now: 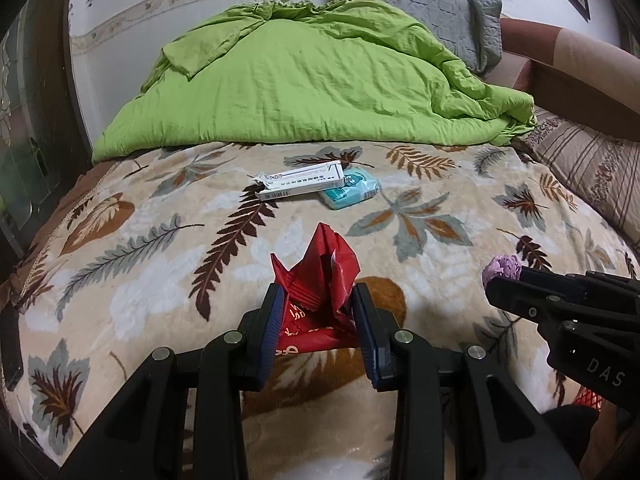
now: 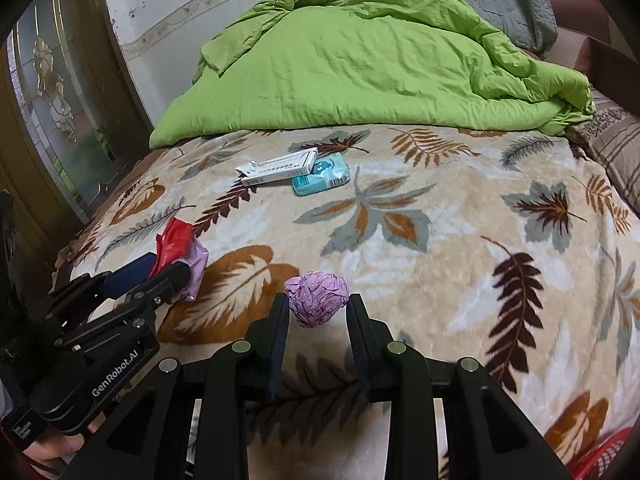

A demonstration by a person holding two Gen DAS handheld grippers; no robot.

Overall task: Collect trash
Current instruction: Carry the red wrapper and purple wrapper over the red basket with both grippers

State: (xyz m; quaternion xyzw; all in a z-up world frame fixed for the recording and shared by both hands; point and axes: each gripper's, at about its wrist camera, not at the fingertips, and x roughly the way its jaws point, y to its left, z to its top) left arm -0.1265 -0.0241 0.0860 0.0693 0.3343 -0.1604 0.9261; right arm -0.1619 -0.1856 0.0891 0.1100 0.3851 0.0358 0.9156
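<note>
Leaf-print blanket (image 1: 420,248) under both my claws; white box (image 1: 298,185) and teal pack (image 1: 352,194) lie well ahead — my left claw (image 1: 318,300) pinches the red wrapper (image 1: 320,268), my right claw (image 2: 318,308) nips the purple paper ball (image 2: 318,298) at its fingertips

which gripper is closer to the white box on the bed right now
Left, though only slightly. The left gripper, clamped on the red wrapper, sits almost straight in front of the white box; the right gripper, holding a purple wad, is off to the box's right.
</note>
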